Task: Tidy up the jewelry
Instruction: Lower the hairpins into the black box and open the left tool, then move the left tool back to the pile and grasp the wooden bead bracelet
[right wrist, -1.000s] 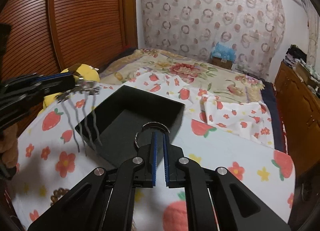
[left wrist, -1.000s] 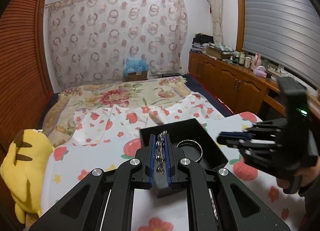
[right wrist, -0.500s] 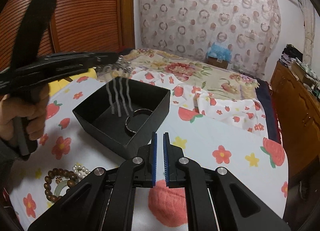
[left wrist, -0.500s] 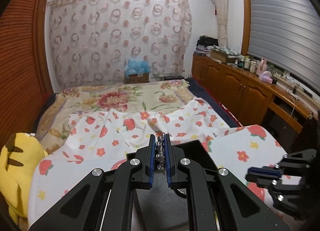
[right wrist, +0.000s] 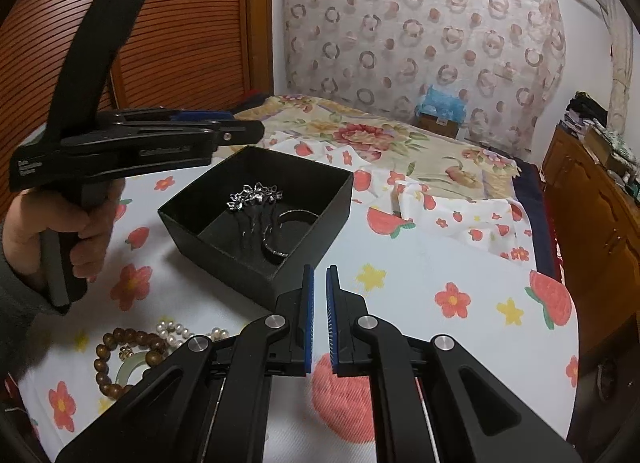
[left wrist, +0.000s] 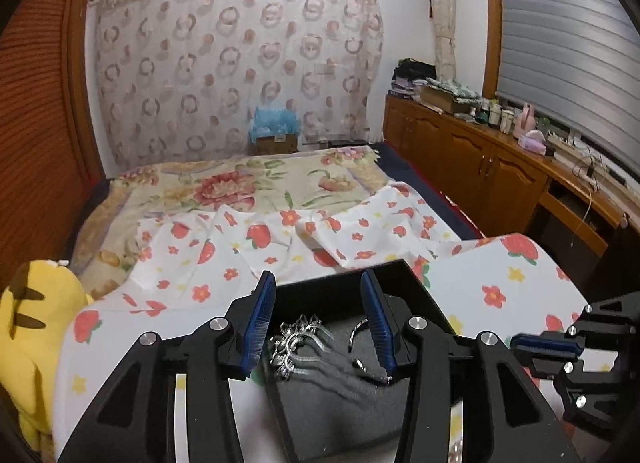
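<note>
Silver comb lies in the box, left tongs opening.

At left, the left tongs [left wrist: 318,319] spread empty above the square black box [right wrist: 224,241]; inside lies the silver flowered hair comb [right wrist: 254,195]; near right, the right tongs [right wrist: 319,319] are nearly closed, empty.

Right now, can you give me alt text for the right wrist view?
A silver floral hair comb and a silver bangle lie in an open black box on a strawberry-print cloth. The left gripper hovers above it, jaws opening; the right gripper is shut, empty.
</note>
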`<state>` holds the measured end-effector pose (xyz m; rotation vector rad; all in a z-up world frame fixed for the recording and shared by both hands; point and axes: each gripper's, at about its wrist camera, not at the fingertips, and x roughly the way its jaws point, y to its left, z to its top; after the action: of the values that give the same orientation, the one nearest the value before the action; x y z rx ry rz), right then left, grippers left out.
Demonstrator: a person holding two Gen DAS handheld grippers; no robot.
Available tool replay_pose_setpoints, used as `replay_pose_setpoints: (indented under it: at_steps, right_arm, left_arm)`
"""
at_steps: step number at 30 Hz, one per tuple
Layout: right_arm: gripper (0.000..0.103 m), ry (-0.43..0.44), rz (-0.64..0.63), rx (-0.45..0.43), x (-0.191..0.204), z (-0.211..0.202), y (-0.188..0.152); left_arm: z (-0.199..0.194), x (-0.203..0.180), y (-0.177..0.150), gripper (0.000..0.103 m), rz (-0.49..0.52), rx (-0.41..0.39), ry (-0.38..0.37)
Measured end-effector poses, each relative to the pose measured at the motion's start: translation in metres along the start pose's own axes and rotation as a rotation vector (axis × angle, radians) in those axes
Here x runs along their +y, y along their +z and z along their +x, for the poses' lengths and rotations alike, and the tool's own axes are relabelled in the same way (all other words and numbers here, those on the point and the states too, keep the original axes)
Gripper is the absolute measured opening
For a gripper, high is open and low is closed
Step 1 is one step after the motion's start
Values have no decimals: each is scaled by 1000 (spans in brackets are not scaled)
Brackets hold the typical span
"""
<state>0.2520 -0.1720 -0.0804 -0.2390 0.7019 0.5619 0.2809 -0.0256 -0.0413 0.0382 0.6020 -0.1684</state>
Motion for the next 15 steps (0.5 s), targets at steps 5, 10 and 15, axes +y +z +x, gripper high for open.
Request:
replay_pose_setpoints:
  at_steps: [5, 10, 15]
  right_arm:
    - [9, -4, 4, -12, 6, -13, -9]
    - [9, 17, 30, -26, 15, -32, -23]
    - [9, 51, 41, -39, 30, -46, -36]
  left_arm:
    - [-22, 1, -11, 43, 22, 18, 5]
    - [-47, 3, -32, 48, 33, 39, 7]
    - [-71, -1, -55, 49, 60, 56, -9]
